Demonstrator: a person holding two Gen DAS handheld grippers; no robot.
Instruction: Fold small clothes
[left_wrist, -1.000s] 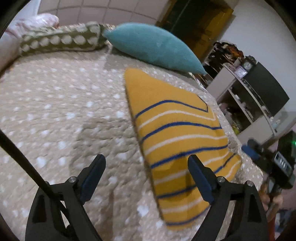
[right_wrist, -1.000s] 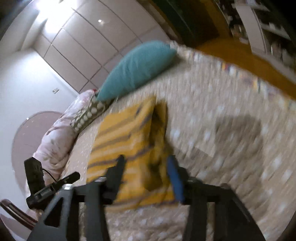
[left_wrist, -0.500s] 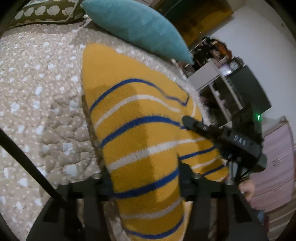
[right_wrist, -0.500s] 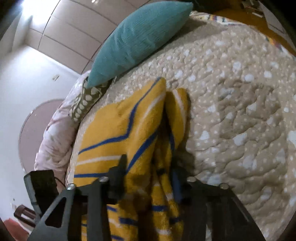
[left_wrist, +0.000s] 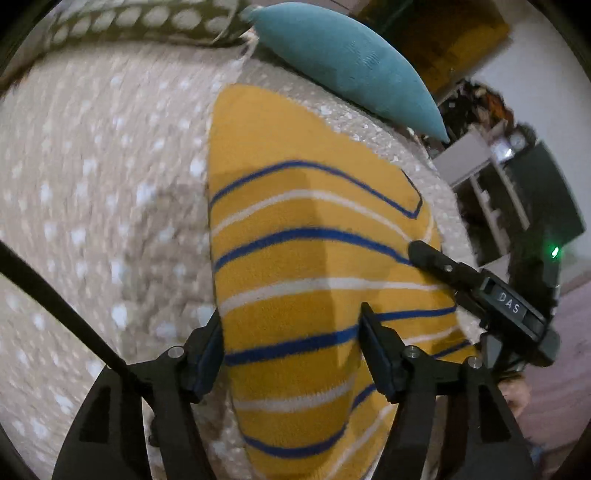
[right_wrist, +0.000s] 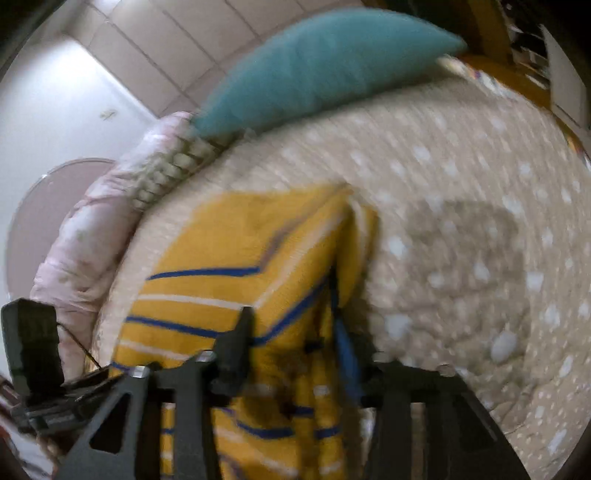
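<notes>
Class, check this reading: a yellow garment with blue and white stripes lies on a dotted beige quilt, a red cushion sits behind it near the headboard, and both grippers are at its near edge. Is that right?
One detail is wrong: the cushion is teal, not red, as both wrist views show. The rest holds: the yellow striped garment lies on the dotted beige quilt, with the left gripper and the right gripper at its near edge.

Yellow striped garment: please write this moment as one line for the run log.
yellow striped garment on bedspread | left gripper astride near edge, grip unclear | right gripper astride fold, grip unclear
</notes>
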